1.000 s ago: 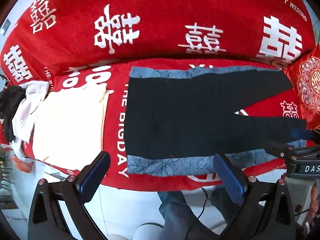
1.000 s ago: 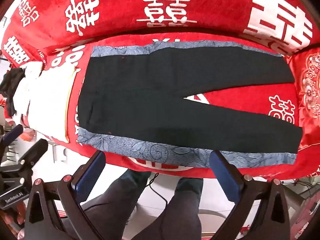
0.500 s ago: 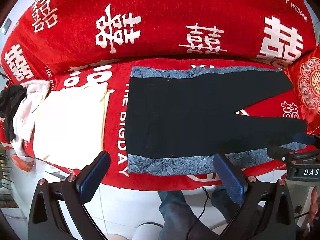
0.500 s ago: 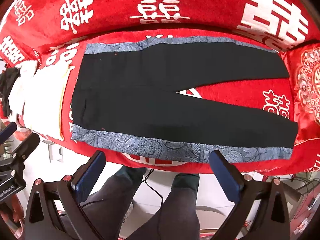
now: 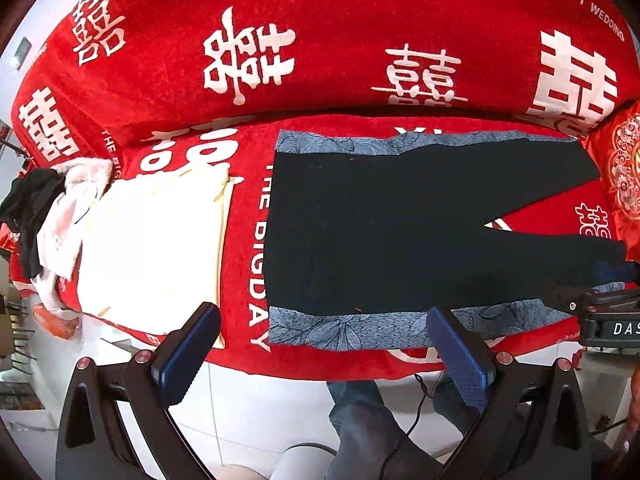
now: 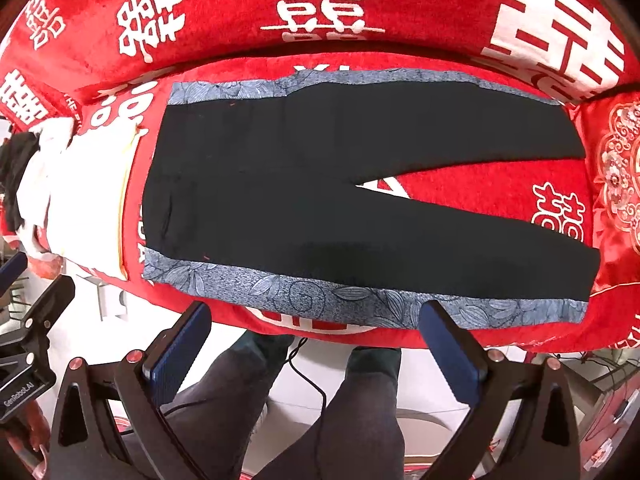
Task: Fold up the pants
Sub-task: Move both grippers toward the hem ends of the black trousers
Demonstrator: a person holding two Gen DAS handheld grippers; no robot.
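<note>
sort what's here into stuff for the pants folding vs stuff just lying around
For the job:
- black pants, spread flat
- left hand-held gripper, open
- right hand-held gripper, open

Just lying about:
- cream folded cloth
- pile of white and black clothes
- embroidered red cushion

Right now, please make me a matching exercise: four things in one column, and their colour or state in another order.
Things:
1. pants
2. sofa cover
3. folded cloth
4. left gripper

Colour or state:
A. cream
B. open, holding nothing
C. black with blue patterned side strips, spread flat
D. red with white characters

Pairs: 1-C, 2-D, 3-A, 4-B
</note>
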